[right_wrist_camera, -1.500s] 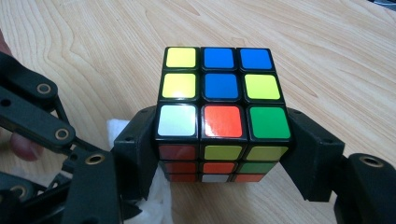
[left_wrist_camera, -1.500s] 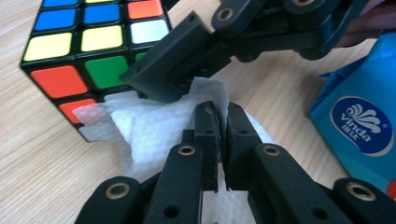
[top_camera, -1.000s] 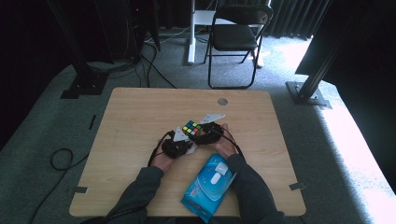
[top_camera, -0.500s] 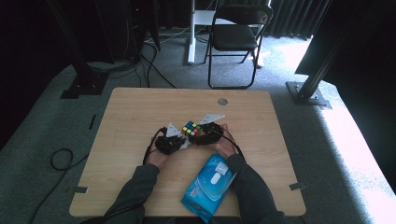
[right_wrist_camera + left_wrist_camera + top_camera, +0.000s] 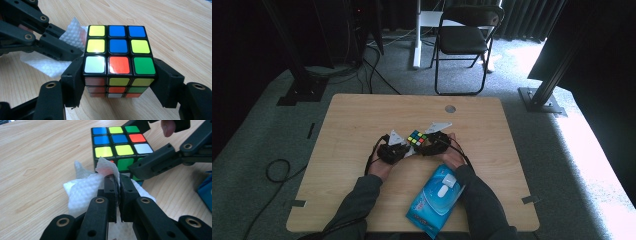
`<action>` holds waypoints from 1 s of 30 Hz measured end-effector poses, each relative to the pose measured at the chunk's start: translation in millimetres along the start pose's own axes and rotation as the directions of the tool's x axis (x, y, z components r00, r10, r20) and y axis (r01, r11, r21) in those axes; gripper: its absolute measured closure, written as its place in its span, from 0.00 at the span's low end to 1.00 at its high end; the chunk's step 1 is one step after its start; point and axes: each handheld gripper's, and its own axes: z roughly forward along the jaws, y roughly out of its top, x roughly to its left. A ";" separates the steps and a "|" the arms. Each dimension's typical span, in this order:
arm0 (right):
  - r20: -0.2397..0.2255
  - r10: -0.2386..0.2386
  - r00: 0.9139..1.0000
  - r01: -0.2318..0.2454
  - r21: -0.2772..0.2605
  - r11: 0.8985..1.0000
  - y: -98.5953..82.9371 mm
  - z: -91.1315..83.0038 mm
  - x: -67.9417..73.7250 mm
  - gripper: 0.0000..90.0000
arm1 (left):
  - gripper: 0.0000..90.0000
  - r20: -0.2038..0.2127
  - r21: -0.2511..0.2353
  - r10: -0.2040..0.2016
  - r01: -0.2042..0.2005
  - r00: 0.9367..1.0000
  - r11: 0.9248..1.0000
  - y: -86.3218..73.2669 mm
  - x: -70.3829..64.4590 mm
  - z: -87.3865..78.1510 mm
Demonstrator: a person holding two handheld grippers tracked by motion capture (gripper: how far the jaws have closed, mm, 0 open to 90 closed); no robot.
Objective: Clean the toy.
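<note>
Grip status: the right gripper (image 5: 119, 82) is clamped on the multicoloured plastic puzzle cube (image 5: 117, 53), one black jaw on each side face. The cube sits at the middle of the light wooden table (image 5: 352, 120), just beyond the person's hands. The left gripper (image 5: 117, 182) is closed on a crumpled white embossed paper wipe (image 5: 83, 188), pressed against the cube's near side face. A blue soft wipes pack (image 5: 436, 200) lies between the forearms, near the table's front edge.
</note>
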 end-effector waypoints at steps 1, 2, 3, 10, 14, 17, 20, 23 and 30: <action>0.002 0.000 1.000 0.000 -0.001 1.000 0.1 -0.1 -0.1 0.38 | 0.95 0.003 -0.001 0.001 -0.001 1.000 1.000 -0.1 -1.0 0.6; 0.004 0.001 1.000 -0.001 -0.001 1.000 0.2 -0.2 -0.1 0.38 | 0.95 0.005 0.003 0.007 -0.007 1.000 1.000 -0.3 -1.9 1.3; 0.005 0.001 1.000 -0.001 -0.001 1.000 0.3 -0.3 -0.1 0.38 | 0.95 0.006 0.004 0.008 -0.008 1.000 1.000 -0.6 -2.8 1.9; 0.009 0.003 1.000 -0.003 -0.012 1.000 0.7 -1.0 -0.2 0.38 | 0.95 0.012 0.040 0.036 -0.036 0.999 0.999 -6.3 -9.2 10.0; 0.006 0.006 1.000 -0.006 -0.019 1.000 0.8 -2.1 -0.6 0.38 | 0.95 0.009 0.056 0.034 -0.034 0.999 0.998 -8.8 -7.1 12.8; 0.003 0.013 1.000 -0.012 -0.028 1.000 1.0 -3.0 -1.0 0.38 | 0.95 -0.005 0.063 0.024 -0.024 1.000 0.998 -10.7 -3.4 12.8; 0.007 0.011 1.000 -0.010 -0.024 1.000 0.7 -2.5 -1.2 0.38 | 0.95 -0.022 0.063 0.007 -0.006 1.000 0.998 -12.2 1.5 11.7; 0.021 0.012 1.000 -0.012 -0.008 1.000 -0.2 -1.1 -1.9 0.38 | 0.95 -0.036 0.057 -0.011 0.013 0.999 0.998 -13.7 6.1 9.2; 0.072 0.033 0.997 -0.034 0.008 0.999 -2.3 0.5 -6.5 0.38 | 0.94 -0.068 0.053 -0.028 0.032 0.997 0.998 -18.9 14.7 2.9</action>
